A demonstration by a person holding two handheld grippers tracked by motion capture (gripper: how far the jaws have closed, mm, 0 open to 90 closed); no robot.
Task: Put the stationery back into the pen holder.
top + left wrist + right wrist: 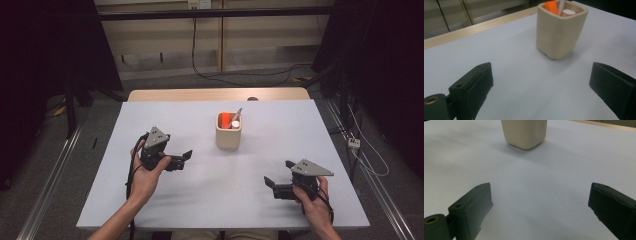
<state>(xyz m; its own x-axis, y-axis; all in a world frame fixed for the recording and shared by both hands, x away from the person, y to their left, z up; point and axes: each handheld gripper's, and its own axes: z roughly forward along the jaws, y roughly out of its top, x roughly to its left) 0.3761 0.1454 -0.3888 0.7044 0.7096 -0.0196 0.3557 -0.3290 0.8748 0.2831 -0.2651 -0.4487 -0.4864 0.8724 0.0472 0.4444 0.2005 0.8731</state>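
Nearest the person, at the near right of the bench (210, 200), the right gripper (279, 175) is held in the right hand (315, 202) just above the pale grey surface, its jaws spread wide with nothing between them. In the right gripper view the two black jaws stand far apart over bare benchtop, and the lower part of the cream pen holder (524, 132) sits ahead of them, well apart.

A little farther in, on the left, the left gripper (186, 159) is cradled in the left hand (145, 175), the grey three-cornered plate on top and its cable trailing down along the forearm. Its jaws are also wide open and empty, pointing toward the middle of the bench. In the left gripper view the open jaws frame the pen holder (560, 27), which stands upright ahead and somewhat to the right, not touched by either jaw.

Beyond both grippers, the pen holder (229, 131) stands upright around the middle of the bench, slightly toward the far side. It is a square, rounded cream cup. Inside it are an orange item (551, 7), a white cylinder-ended item (569, 12) and a slim pale stick (236, 116) leaning out toward the far right.

Farther still, a wooden strip (215, 94) runs along the far edge of the bench, with black cables on the floor (235, 77) behind it.
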